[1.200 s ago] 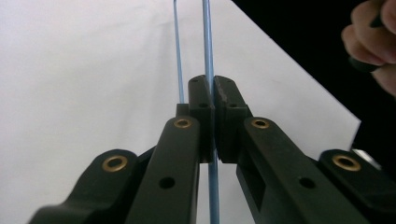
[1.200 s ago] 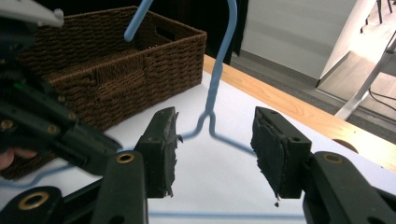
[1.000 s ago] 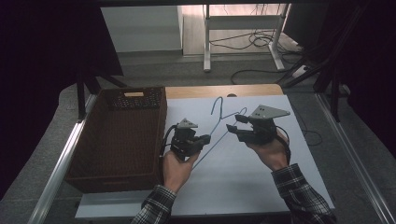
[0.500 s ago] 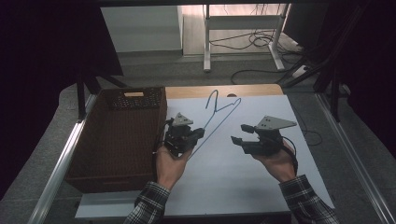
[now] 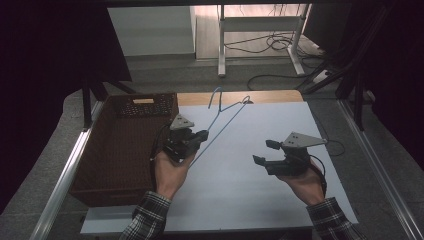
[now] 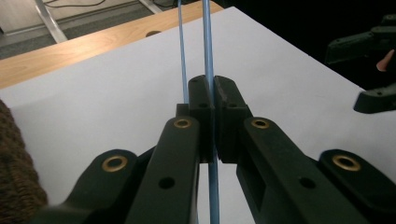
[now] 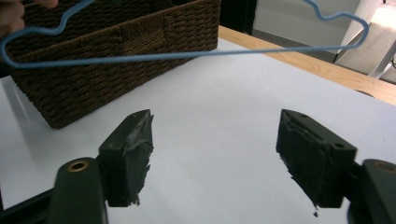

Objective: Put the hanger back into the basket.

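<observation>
Here, a thin blue wire hanger is pinched in the left gripper while the right gripper stands released.

In the high view, the hanger slants from frame centre up toward the wooden table edge, over a smooth white sheet; a dark woven basket sits at left, and the right gripper hovers at right with nothing between its jaws, which have just been opening.
In the left gripper view, the blocky black jaws clench on the hanger's wire at centre.
In the right gripper view, worn, ragged pads gape at the bottom; the hanger spans the top, before the coarse-plaited basket at upper left.
</observation>
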Action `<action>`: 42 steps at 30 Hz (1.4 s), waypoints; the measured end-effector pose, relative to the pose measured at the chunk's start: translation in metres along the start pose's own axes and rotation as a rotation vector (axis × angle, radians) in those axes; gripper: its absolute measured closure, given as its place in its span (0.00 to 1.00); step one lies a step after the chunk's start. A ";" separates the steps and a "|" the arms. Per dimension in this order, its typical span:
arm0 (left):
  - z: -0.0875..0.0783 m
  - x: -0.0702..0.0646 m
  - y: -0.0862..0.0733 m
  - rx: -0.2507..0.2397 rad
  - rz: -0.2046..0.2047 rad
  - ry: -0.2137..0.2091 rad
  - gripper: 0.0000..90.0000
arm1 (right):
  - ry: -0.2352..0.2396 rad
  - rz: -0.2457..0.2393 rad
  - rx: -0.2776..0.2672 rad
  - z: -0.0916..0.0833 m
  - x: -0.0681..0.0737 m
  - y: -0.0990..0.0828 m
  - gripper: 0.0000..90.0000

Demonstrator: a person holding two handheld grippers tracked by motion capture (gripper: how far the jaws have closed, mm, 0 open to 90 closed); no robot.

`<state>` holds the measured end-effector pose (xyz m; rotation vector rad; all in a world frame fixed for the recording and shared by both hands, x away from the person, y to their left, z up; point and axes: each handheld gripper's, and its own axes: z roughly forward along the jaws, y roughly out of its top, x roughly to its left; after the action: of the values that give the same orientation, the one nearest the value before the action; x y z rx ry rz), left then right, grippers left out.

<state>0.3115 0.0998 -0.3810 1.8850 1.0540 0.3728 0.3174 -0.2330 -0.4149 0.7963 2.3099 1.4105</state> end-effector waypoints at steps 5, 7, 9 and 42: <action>-0.012 0.009 0.004 -0.008 0.002 0.017 0.98 | 0.009 -0.002 0.014 -0.001 0.004 -0.008 0.25; -0.017 0.012 0.005 -0.012 0.006 0.023 0.98 | 0.011 0.002 0.028 -0.001 0.006 -0.013 0.23; -0.022 0.016 0.007 -0.017 0.002 0.029 0.98 | 0.009 0.005 0.035 -0.001 0.006 -0.016 0.22; -0.107 0.096 -0.019 -0.073 -0.053 0.104 0.98 | -0.032 0.015 0.102 -0.027 0.016 -0.049 0.13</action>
<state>0.2920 0.2408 -0.3549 1.7852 1.1417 0.4767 0.2761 -0.2595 -0.4453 0.8605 2.3720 1.2856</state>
